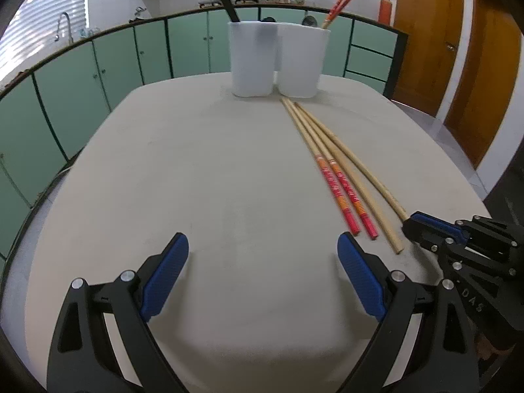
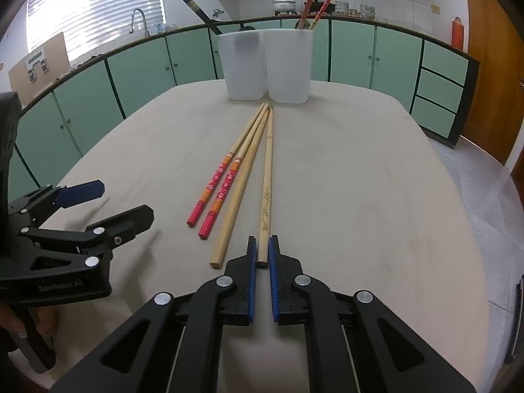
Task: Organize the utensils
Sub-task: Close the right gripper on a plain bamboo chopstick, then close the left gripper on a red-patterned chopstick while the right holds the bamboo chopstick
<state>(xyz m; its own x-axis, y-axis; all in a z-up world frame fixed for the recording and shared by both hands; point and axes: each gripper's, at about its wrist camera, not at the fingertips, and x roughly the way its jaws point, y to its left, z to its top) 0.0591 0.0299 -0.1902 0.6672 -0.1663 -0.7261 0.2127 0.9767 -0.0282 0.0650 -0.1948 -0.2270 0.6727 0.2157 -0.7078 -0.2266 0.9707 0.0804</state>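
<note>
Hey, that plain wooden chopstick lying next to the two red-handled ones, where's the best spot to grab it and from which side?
Judging by its pose, take the plain chopstick at its thick near end, coming from above and the near edge of the table. It lies flat, angled away, with that butt end jutting past the red-handled chopsticks. Its far tip crowds the other tips. The right tool is shut on the neighbouring engraved chopstick.

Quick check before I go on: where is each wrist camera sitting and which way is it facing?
Left wrist: behind the open left gripper, looking down across the table toward two white cups; right gripper at right.
Right wrist: behind the right gripper, shut on a plain chopstick; left gripper at left.
Shared: table, cups, four chopsticks.
</note>
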